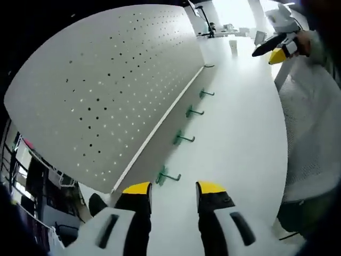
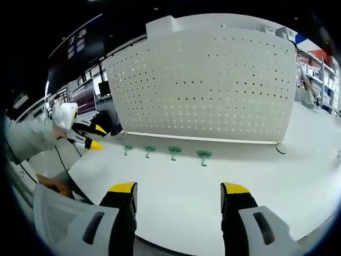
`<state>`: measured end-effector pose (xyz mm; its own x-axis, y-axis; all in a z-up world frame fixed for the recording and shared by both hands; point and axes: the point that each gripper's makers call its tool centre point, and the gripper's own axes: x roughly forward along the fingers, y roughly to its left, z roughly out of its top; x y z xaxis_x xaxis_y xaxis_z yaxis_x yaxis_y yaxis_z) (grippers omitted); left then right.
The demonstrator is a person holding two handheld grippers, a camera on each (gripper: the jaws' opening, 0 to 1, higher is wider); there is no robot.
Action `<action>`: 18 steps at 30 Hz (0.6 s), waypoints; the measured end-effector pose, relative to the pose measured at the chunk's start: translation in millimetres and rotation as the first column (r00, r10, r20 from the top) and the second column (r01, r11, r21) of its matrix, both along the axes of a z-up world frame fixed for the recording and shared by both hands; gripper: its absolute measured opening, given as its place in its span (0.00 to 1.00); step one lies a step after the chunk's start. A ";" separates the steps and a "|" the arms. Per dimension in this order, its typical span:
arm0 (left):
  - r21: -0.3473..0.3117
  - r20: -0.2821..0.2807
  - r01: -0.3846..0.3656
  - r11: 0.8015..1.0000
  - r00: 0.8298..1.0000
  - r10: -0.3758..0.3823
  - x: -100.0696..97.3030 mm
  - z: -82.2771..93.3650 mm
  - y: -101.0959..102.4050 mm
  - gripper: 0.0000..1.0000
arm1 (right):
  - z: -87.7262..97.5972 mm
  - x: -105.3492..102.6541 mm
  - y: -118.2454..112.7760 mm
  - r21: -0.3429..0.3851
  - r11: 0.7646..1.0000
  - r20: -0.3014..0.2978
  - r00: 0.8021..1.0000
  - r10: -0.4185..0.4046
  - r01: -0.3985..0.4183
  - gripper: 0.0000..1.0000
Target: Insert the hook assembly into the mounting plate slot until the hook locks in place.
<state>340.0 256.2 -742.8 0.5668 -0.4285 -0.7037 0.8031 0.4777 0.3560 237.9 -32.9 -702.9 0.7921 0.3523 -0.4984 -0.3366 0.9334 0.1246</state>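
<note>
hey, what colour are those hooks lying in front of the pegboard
Green hooks; clearest in the right gripper view.

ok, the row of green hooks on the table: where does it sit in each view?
Left gripper view: the green hooks run in a diagonal line from lower centre, just above the open jaws, up toward upper right, along the foot of the pegboard.
Right gripper view: the hooks lie in a near-level row at centre, below the pegboard.
Shared landmark: the white pegboard.
</note>
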 end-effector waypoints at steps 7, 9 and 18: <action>-0.014 -0.027 0.028 1.000 0.999 -0.029 24.0 -9.7 -2.1 0.31 | -9.6 -4.3 -2.9 -0.002 1.000 -0.025 0.999 -0.019 0.019 0.60; 0.003 -0.044 0.038 0.999 0.998 -0.037 29.3 -16.3 -0.6 0.29 | -11.6 -5.0 -2.6 -0.003 1.000 -0.030 0.999 -0.023 0.023 0.60; 0.057 -0.066 0.054 0.997 0.997 -0.050 52.5 -42.2 5.3 0.15 | -17.7 -6.3 -4.8 -0.005 0.999 -0.046 0.998 -0.043 0.043 0.60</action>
